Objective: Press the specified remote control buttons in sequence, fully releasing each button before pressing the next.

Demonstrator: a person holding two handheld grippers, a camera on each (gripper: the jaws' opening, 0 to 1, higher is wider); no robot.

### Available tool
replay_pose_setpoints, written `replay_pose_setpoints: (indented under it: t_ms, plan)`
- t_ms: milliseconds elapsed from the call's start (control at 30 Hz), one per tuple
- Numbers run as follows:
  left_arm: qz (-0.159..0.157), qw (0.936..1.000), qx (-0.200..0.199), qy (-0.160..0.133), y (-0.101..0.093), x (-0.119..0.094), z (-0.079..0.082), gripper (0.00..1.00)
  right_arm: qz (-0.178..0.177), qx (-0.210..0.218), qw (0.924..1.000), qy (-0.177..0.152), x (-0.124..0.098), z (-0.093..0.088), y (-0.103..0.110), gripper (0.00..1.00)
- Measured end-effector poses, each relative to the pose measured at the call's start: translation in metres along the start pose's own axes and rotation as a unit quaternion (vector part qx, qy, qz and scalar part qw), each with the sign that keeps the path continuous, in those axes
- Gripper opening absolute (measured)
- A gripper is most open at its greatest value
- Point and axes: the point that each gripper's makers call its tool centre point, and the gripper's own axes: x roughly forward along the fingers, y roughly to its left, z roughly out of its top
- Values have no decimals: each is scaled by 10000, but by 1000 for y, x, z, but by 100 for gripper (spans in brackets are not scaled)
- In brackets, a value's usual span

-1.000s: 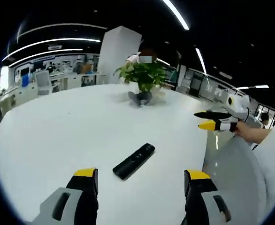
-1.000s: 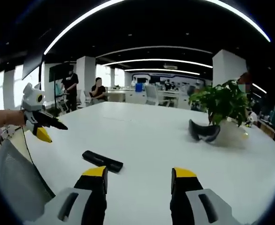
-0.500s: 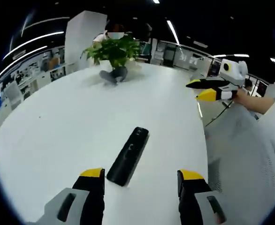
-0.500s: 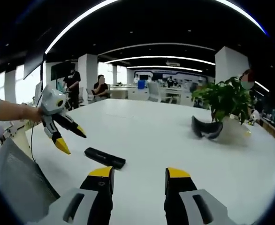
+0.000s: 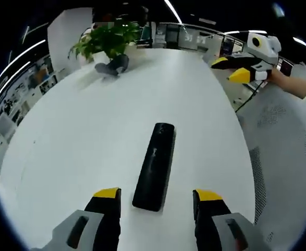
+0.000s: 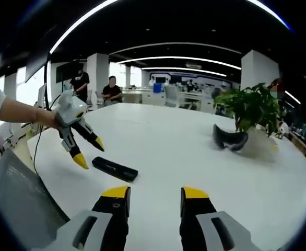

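Between your left gripper [image 5: 156, 196] jaws, which stand released with a wide gap and nothing held, the black remote control [image 5: 155, 165] lies flat on the white surface [image 5: 80, 136], its near end just ahead of the yellow tips and its long body running away toward 12 o'clock. You are lined up over it but not touching it; no button can be made out on its dark top, so you cannot tell from here which one is the target. From the right gripper view, that left gripper [image 6: 89, 152] hangs just above the near end of the remote control [image 6: 114, 169] at about 10 o'clock, tips pointing down at it and parted. Your right gripper [image 6: 154, 192] is also released, jaws apart and empty, held back from the remote; in the left gripper view it [image 5: 230, 67] floats at 2 o'clock, well apart from the remote. Farther out, a potted plant [image 5: 105, 39] and a dark curved object [image 5: 111, 65] sit at 11 o'clock on the surface, and people [image 6: 112, 89] stand or sit in the office beyond. Judging from this, no press is under way: the approach looks nearly done, and the whole button sequence, with a full release between presses, appears to be ahead of you.
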Motion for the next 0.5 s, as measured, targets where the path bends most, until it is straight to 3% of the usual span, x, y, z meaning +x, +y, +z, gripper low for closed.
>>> replay_pose_setpoints:
  t_ms: [233,500]
  plan:
    - [-178,9988,273,363,3,17,-4,51,-42,26,10000,80,0,-3,-2,34]
    - [-266,9981,422,368,2,26,1,40,-96,19,9998,171,0,-7,-4,32]
